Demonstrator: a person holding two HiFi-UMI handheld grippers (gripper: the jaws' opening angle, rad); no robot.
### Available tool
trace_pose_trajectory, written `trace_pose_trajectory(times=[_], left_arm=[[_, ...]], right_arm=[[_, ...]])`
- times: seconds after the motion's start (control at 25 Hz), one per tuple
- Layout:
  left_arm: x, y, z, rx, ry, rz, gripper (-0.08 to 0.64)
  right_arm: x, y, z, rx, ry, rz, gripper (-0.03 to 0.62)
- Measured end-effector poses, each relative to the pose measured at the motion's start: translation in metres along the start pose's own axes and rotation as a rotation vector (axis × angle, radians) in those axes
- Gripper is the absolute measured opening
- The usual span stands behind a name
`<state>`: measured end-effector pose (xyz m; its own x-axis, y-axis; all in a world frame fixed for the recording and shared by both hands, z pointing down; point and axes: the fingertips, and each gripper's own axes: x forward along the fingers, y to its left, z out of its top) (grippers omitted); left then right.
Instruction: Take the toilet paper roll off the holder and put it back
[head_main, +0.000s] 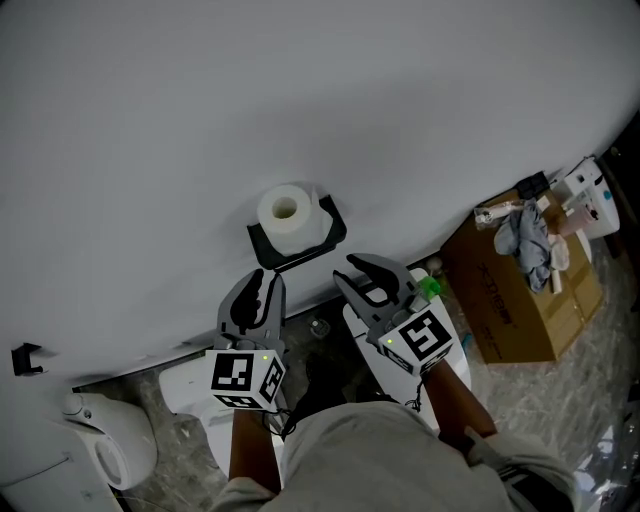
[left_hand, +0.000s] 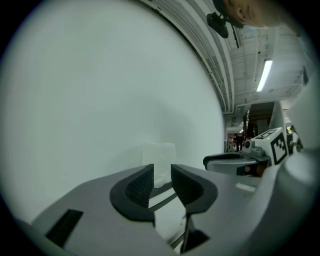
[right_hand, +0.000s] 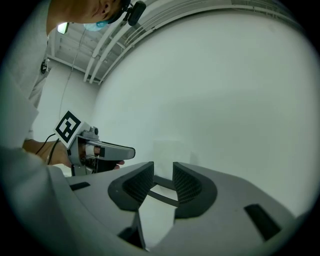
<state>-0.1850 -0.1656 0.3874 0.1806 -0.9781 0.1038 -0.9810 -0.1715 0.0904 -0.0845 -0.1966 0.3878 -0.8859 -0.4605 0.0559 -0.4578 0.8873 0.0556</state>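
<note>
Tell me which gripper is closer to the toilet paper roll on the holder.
The left gripper: its tips sit just below the black holder carrying the toilet paper roll, while the right gripper is farther off to the side.

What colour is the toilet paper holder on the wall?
The holder is black. It shows best in the head view.
</note>
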Motion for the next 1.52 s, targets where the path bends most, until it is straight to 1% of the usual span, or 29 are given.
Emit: trace_pose_trajectory(times=[0.12,0.24,0.36,0.44,0.72,0.92,1.04,1.28,1.4,1.52], left_arm=[[0.006,0.004,0.004,-0.009,-0.001,-0.033,0.123],[0.013,0.009,0.011,-0.041,-0.013,-0.07,0.172],[0.02,0.013,0.015,-0.059,-0.001,-0.1,0.224],[0.025,0.014,0.016,-0.067,0.007,-0.122,0.244],[0.046,0.017,0.015,-0.04,0.051,-0.189,0.281],[0.055,0.014,0.017,-0.062,0.075,-0.258,0.316],[0.061,0.014,0.018,-0.067,0.085,-0.288,0.339],[0.07,0.014,0.018,-0.038,0.104,-0.328,0.353],[0.074,0.014,0.018,-0.018,0.109,-0.348,0.353],[0.076,0.01,0.017,0.01,0.115,-0.369,0.353]], right_arm=[[0.011,0.0,-0.001,0.003,0.017,0.0,0.118],[0.021,-0.002,-0.003,0.01,0.032,-0.004,0.136],[0.028,-0.003,-0.006,0.009,0.044,-0.013,0.152],[0.033,-0.003,-0.009,0.011,0.055,-0.014,0.17],[0.052,-0.009,-0.01,0.016,0.066,-0.025,0.216],[0.063,-0.01,-0.011,0.052,0.079,-0.015,0.245],[0.07,-0.01,-0.011,0.049,0.094,-0.008,0.262],[0.084,-0.005,-0.016,0.03,0.123,-0.003,0.288],[0.09,-0.006,-0.02,0.028,0.146,-0.018,0.288],[0.098,-0.003,-0.019,0.028,0.143,-0.022,0.29]])
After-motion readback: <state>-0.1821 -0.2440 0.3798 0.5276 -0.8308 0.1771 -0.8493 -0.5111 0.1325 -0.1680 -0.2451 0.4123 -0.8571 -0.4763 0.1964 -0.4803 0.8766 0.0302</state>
